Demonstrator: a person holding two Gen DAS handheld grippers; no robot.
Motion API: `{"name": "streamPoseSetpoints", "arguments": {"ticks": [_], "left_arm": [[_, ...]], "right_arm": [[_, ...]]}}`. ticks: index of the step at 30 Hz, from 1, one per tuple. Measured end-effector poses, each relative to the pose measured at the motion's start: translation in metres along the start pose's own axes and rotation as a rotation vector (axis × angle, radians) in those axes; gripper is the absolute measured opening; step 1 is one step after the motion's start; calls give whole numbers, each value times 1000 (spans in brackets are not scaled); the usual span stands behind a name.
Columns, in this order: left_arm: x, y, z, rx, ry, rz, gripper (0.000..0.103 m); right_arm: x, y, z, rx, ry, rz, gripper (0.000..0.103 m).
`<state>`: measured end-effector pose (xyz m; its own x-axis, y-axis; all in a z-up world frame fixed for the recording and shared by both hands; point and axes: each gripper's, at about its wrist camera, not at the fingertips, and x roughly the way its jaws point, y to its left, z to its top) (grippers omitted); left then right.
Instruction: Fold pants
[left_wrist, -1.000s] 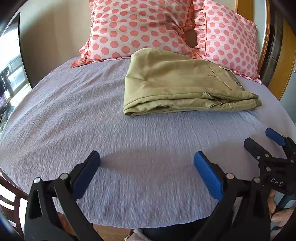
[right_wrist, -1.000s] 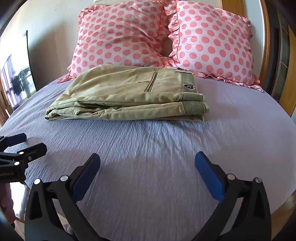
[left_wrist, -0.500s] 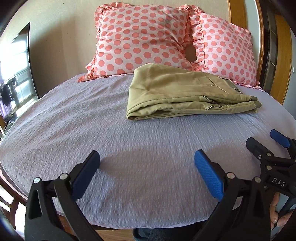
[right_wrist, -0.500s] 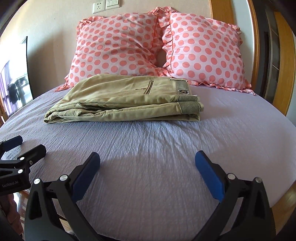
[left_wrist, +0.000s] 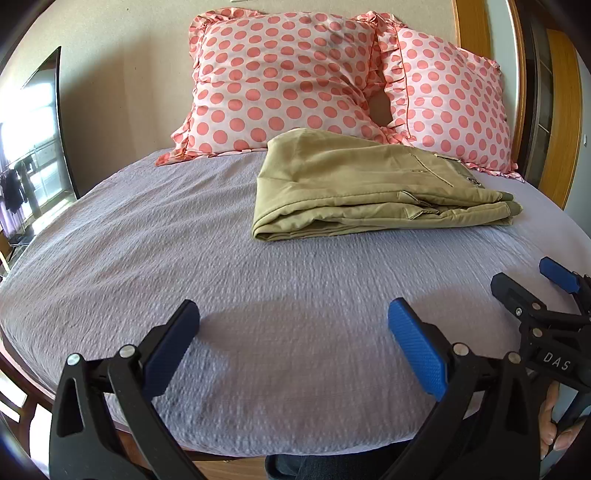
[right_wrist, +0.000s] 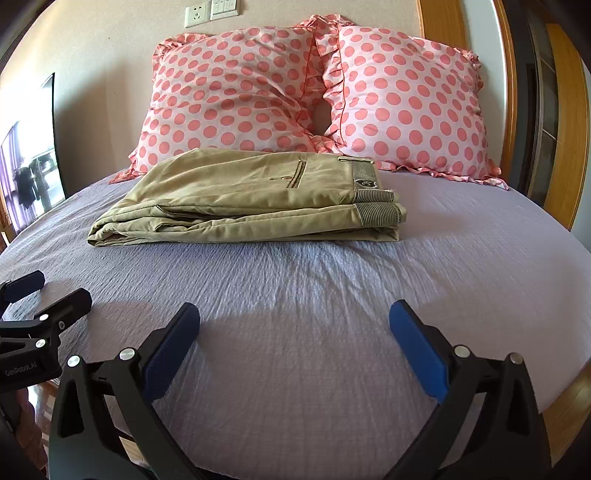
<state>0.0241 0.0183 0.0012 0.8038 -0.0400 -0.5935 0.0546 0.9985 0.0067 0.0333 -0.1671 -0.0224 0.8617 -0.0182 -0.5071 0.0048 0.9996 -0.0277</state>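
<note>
The khaki pants (left_wrist: 362, 192) lie folded in a flat stack on the lilac bed sheet (left_wrist: 184, 258), in front of the pillows. They also show in the right wrist view (right_wrist: 251, 199), with the striped waistband at the right end. My left gripper (left_wrist: 293, 325) is open and empty, low over the near part of the bed, well short of the pants. My right gripper (right_wrist: 294, 325) is open and empty, likewise near the bed's front edge. Each gripper shows at the side of the other's view: right gripper (left_wrist: 535, 284), left gripper (right_wrist: 44, 291).
Two pink polka-dot pillows (right_wrist: 236, 96) (right_wrist: 406, 103) lean on the wall behind the pants. A wooden frame (right_wrist: 565, 122) stands at the right. A dark screen (left_wrist: 37, 133) stands at the left. The bed's front edge (left_wrist: 295, 446) is just under the grippers.
Both grippers have tilted up and drawn back a little, so the wall and pillows show more. The pants have not moved. Both grippers stay open.
</note>
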Motion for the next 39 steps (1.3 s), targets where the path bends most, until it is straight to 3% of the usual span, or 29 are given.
{"name": "streamPoseSetpoints", "arguments": {"ticks": [39], "left_arm": [[1,1,3,0,4,0,101]], "right_arm": [[1,-1,0,0,0,0,102]]}}
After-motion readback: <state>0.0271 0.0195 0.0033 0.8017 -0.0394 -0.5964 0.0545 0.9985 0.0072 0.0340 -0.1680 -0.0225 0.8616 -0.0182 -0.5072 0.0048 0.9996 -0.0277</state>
